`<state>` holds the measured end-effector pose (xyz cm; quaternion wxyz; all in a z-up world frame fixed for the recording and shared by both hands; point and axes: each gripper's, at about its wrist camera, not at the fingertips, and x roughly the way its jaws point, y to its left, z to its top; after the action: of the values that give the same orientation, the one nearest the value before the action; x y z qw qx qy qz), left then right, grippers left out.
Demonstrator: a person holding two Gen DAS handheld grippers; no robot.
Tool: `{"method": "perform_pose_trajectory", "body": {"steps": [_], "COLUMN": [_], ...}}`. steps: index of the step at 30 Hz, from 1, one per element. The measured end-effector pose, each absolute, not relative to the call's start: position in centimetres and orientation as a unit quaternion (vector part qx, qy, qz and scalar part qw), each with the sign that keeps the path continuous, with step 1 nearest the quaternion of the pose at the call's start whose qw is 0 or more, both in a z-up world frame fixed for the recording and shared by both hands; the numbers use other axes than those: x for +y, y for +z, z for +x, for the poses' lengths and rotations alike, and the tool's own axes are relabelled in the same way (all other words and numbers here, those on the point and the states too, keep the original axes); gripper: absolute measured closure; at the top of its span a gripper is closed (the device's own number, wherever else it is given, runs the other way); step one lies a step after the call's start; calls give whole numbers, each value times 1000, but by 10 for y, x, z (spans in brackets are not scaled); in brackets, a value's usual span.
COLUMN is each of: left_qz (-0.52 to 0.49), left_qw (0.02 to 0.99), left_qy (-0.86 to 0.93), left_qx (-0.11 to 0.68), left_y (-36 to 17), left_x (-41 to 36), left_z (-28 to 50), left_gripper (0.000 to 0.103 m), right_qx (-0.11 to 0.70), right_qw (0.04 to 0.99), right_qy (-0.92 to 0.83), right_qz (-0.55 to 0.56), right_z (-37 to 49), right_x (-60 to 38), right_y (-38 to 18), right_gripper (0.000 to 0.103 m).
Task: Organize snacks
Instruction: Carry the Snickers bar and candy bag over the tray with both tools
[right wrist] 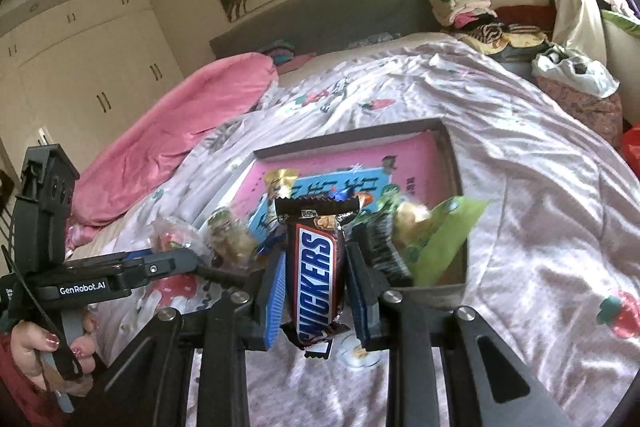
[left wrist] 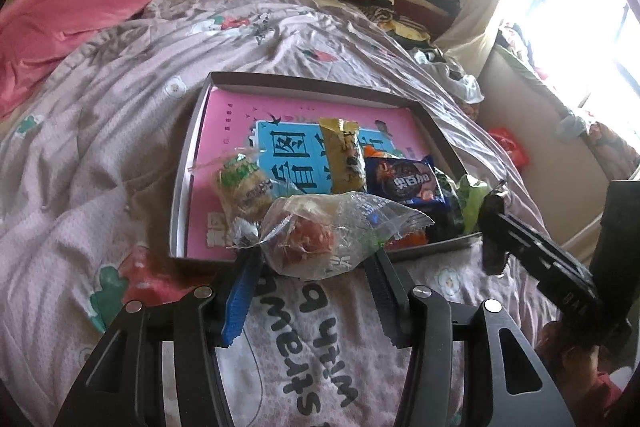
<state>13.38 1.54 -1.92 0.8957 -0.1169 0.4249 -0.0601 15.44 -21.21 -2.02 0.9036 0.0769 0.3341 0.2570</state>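
The clear-wrapped snack [left wrist: 320, 231] with a red sweet inside sits between the pads of the left tool [left wrist: 314, 259], which is clamped on its crinkled wrapper at a middling width, the packet held clear of the bedspread [left wrist: 100, 155] just short of the near rim of the shallow box [left wrist: 304, 79]; the Snickers bar [right wrist: 318, 277] stands lengthwise in the right tool [right wrist: 316, 281], jaws narrow and pressed to its sides, poised over the same near rim (the box floor carries a pink book [left wrist: 224, 115], with a rice-cracker pack [left wrist: 242, 187], a yellow bar [left wrist: 343, 155], a blue biscuit pack [left wrist: 408, 183] and a green packet [right wrist: 444, 235] already lying on it). Judged step: both items in carriage toward the box. Next move calls for advancing each over a bare part of the floor, lowering, then releasing without disturbing the packs already placed.
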Motion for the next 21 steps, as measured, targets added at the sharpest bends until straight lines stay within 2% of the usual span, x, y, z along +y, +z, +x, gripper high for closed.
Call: {"method": "perform_pose_trajectory", "body": {"steps": [21], "left_qz": [-126], "left_qw": [893], "left_qy": [-18], "left_qx": [432], "left_y": [-28], "left_x": [33], "left_z": [163], "left_gripper": [49], "right_qx": [334], "right_qw": [912], "right_qy": [210], "right_qz": [108], "right_z": [184], "right_x": [-240], "right_y": [-25], "right_gripper": [74]}}
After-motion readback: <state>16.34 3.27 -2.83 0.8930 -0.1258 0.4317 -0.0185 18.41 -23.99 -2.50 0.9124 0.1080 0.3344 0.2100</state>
